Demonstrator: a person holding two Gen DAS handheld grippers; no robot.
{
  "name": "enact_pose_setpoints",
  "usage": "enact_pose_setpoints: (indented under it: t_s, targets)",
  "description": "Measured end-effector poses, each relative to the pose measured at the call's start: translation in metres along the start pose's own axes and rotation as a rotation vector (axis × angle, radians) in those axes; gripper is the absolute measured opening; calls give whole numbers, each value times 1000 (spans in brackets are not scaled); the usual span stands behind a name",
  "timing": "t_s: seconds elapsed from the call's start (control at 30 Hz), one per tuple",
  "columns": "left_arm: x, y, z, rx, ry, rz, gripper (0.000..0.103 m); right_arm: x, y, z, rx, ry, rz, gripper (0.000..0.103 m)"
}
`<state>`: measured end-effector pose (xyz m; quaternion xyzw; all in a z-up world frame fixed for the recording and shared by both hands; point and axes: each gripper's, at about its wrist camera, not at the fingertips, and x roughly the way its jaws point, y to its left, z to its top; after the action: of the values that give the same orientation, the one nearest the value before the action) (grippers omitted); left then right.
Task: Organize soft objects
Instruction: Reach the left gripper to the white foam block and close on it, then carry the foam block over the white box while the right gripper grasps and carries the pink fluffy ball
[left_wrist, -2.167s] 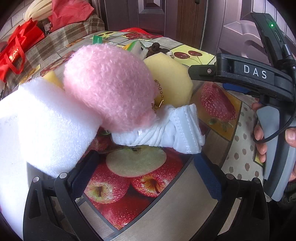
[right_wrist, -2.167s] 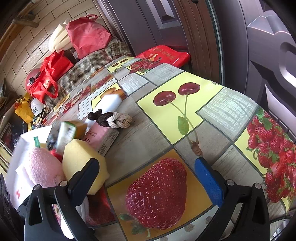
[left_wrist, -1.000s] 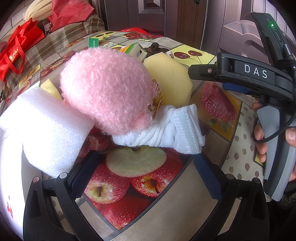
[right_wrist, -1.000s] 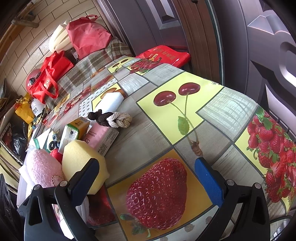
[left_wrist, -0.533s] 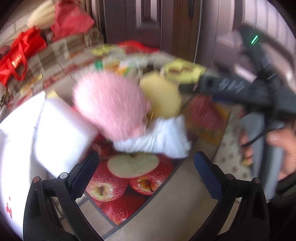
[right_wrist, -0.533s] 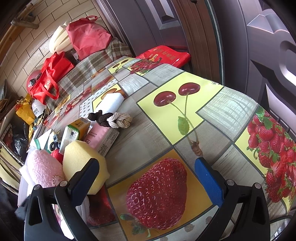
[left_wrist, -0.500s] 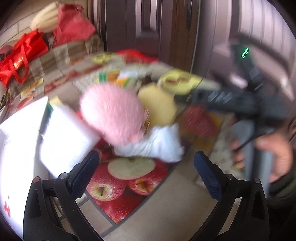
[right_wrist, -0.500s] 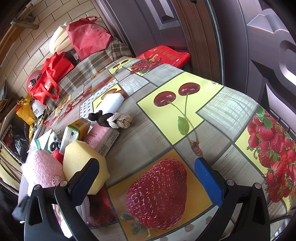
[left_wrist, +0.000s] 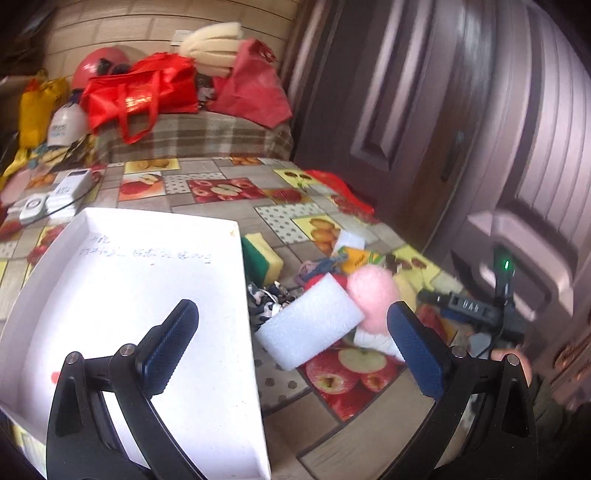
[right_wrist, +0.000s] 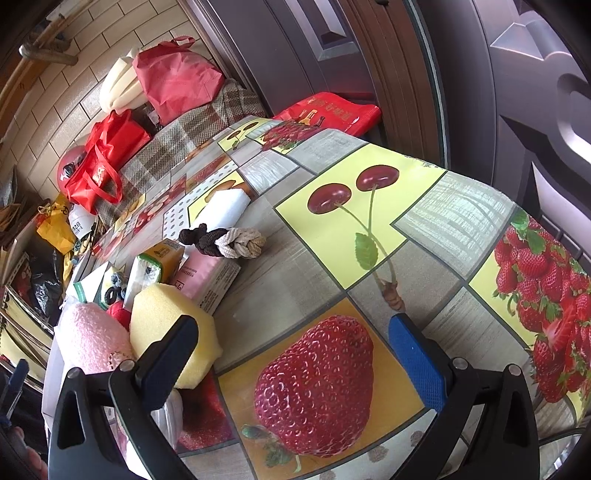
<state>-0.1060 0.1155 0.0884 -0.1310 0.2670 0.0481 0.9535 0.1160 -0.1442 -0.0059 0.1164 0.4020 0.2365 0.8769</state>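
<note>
A pile of soft things lies on the fruit-print tablecloth: a white foam block (left_wrist: 310, 325), a pink plush ball (left_wrist: 373, 295) (right_wrist: 92, 339), a yellow sponge (right_wrist: 166, 314), a white knotted cloth (left_wrist: 369, 338) and a green-and-yellow sponge (left_wrist: 260, 258). A white tray (left_wrist: 129, 295) sits just left of the pile and holds nothing. My left gripper (left_wrist: 291, 317) hangs open above the tray's right edge, nothing in it. My right gripper (right_wrist: 291, 328) is open and empty over a printed strawberry, right of the yellow sponge.
A brown-and-cream rope knot (right_wrist: 221, 240), a pink box (right_wrist: 207, 273), a juice carton (right_wrist: 162, 254) and another white foam piece (right_wrist: 225, 205) lie behind the pile. Red bags (left_wrist: 140, 92) sit on a plaid bench beyond the table. A dark door (left_wrist: 406, 110) stands close on the right.
My left gripper has pulled back and up from the pile, so the white tray now fills the left of its view. The right gripper has stayed put.
</note>
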Motion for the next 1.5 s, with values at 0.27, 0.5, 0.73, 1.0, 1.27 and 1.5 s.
enact_pose_setpoints:
  t_s: [0.27, 0.5, 0.73, 1.0, 1.27, 1.5]
  targets:
    - [70, -41, -17, 317, 201, 157, 102, -1, -1, -1, 7, -4, 10, 103]
    - [99, -38, -17, 351, 281, 205, 82, -2, -4, -1, 13, -6, 20, 103]
    - [76, -38, -17, 287, 195, 168, 65, -6, -6, -1, 24, -21, 44, 103]
    - [-4, -40, -27, 210, -150, 124, 65, -64, 56, -16, -338, -282, 219, 103]
    - [-17, -10, -33, 78, -178, 156, 65, -28, 148, -41, -675, -142, 248, 103]
    - [-18, -11, -41, 91, -191, 166, 65, 7, 146, -40, -640, 1, 268, 54]
